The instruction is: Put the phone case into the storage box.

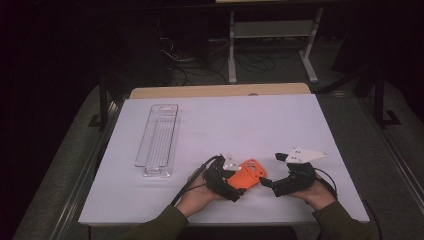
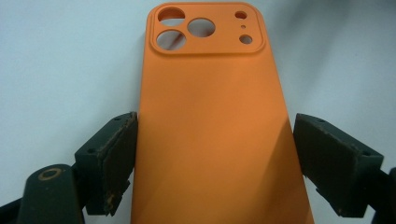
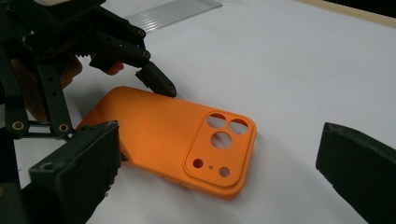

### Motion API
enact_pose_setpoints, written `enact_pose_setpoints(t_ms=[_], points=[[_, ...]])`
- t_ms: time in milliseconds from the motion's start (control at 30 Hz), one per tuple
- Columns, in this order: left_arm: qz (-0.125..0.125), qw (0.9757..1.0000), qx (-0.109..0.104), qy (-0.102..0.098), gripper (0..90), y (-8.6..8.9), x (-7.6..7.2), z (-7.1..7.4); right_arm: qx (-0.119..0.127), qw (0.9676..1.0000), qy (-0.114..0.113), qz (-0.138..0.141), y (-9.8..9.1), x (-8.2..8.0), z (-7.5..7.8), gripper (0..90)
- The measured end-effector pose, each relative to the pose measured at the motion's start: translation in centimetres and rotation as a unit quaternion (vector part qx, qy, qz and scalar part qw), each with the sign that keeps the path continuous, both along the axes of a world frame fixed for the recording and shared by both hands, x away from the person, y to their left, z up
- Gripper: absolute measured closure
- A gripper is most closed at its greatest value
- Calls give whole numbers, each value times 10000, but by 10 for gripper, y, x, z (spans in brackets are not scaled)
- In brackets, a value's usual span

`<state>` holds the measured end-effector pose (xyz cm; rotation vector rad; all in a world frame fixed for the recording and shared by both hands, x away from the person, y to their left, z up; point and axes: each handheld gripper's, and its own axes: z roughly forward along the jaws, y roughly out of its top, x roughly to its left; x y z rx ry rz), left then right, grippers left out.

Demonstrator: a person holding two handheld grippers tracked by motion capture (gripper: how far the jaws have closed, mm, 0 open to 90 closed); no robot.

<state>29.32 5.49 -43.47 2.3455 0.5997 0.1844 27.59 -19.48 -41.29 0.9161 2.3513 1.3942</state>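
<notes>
From the high view I see my two hand-held grippers low on the white counter [image 1: 280, 125], near its front edge, with an orange, matte plastic phone case [image 1: 246, 173] lying flat between them. The left gripper [image 1: 231, 187] sits over the case's lower end; the right gripper [image 1: 266, 183] is just beside the case's camera end. The left gripper view gives me what the high view cannot: the case's back faces up, camera cut-outs at the far end, and the case [image 2: 212, 130] lies between the left gripper's [image 2: 215, 154] spread jaws, one pad touching its long edge, the other standing a little clear, so I read no pinch. The right gripper view shows the case [image 3: 173, 140] from the side, resting on the counter, with the right gripper's [image 3: 219, 177] jaws spread wide and holding nothing; the left gripper [image 3: 140, 84] blocks the case's far end there. Well apart, toward the counter's back left, lies a long clear plastic tray [image 1: 158, 140]. Beyond the counter the room is dark, with the white legs of a frame [image 1: 270, 45] and loose cables on the floor.
</notes>
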Motion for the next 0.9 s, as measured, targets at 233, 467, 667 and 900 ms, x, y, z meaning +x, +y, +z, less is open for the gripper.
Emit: enact_pose_setpoints(t_ms=[233, 467, 667, 900], points=[[-41, 10000, -67, 37, 163, 11, 8, 14, 7, 10000, 0, -5, 0, 0, 0, 0], [-71, 9998, -174, 8, 163, 26, 18, 28, 44, 10000, 12, -39, 0, 0, 0, 0], [-194, 9995, -258, 7, 163, 35, 28, 41, 37, 10000, -3, -26, 0, 0, 0, 0], [-297, 9989, -361, -6, 163, 40, 41, 55, 29, 10000, 13, -38, 0, 0, 0, 0]])
